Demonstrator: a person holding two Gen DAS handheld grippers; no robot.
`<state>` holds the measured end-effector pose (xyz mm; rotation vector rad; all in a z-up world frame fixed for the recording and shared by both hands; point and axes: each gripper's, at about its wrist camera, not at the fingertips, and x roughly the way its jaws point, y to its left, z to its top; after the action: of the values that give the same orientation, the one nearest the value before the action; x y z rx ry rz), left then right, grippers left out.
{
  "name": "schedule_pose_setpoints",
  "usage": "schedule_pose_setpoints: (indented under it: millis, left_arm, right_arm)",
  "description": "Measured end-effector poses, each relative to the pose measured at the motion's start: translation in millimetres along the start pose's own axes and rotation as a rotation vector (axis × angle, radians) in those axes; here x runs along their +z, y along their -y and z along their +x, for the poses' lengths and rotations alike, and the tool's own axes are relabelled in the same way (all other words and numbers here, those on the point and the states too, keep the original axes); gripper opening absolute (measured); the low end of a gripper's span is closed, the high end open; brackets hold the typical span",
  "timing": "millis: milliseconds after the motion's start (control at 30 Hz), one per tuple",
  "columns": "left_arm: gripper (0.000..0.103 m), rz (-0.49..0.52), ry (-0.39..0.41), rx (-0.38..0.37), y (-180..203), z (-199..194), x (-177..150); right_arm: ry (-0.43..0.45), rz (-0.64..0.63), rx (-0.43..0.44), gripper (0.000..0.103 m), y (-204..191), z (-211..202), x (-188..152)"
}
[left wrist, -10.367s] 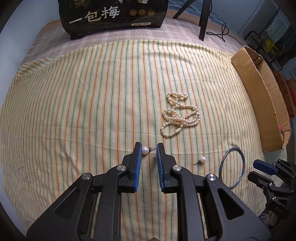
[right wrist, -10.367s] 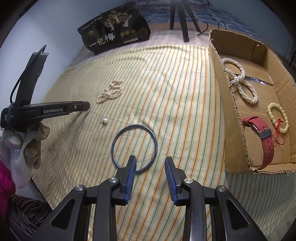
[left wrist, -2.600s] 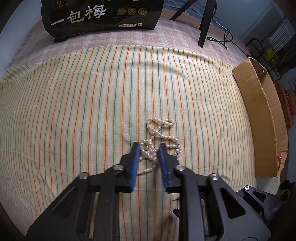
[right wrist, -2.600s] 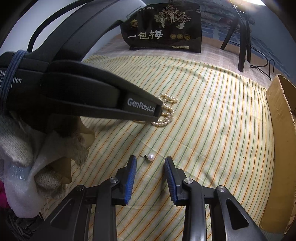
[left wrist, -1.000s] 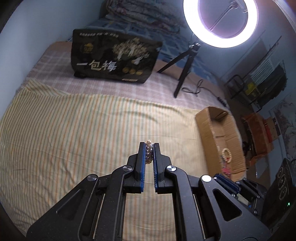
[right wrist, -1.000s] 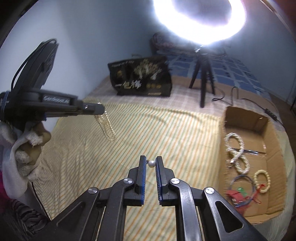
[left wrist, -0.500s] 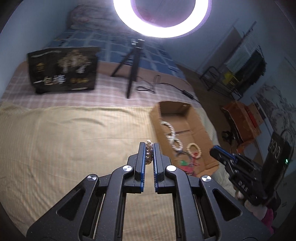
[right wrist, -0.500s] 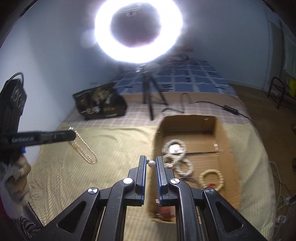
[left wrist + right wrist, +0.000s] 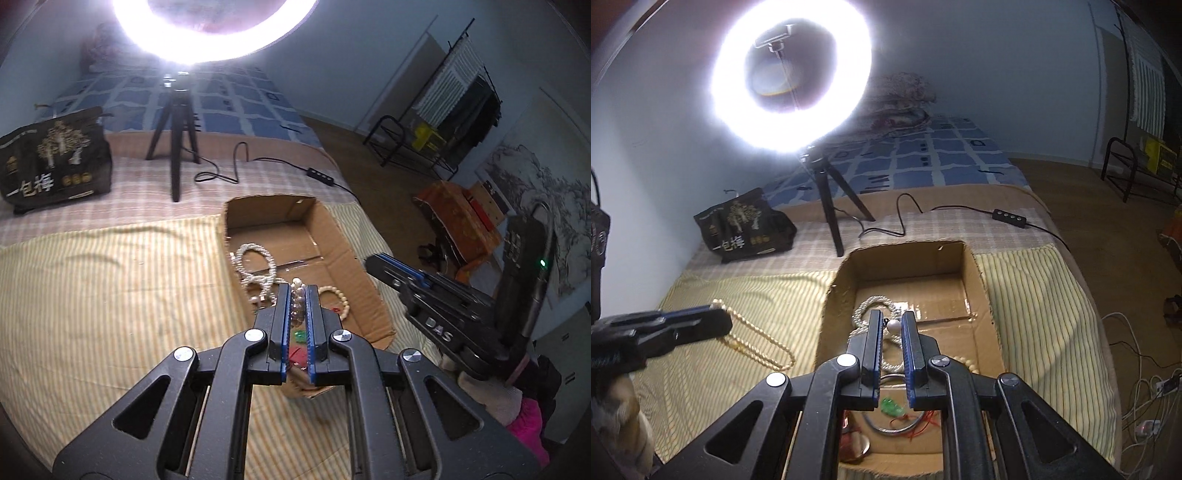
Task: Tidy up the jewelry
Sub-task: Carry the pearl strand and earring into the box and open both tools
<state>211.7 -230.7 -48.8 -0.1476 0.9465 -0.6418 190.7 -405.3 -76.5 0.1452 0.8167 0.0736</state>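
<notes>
the long cream pearl bead necklace (image 9: 759,341) hangs from your left gripper (image 9: 298,295), pinched between its blue pads above the striped yellow cloth (image 9: 110,295). your right gripper (image 9: 891,325) is clamped on a small white pearl stud earring (image 9: 894,325), over the open brown cardboard box (image 9: 979,280) of bracelets.

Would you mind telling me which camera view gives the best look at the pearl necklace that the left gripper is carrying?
The right wrist view: there the pearl necklace hangs in a long loop below the left gripper, over the striped cloth. The left wrist view shows only a few beads pinched between that gripper's fingers; the hanging part is hidden.
</notes>
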Motion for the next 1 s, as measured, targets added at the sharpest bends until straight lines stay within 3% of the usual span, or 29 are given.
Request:
schedule_pose_setpoints:
  millis: [667, 1000]
  left_arm:
    - [0.005, 0.146, -0.02, 0.07, 43, 52, -8]
    - [0.005, 0.199, -0.015, 0.092, 56, 62, -13]
  right_arm:
    - [-0.083, 0.079, 0.012, 0.008, 28, 55, 23]
    - [-0.083, 0.133, 0.035, 0.009, 37, 66, 26]
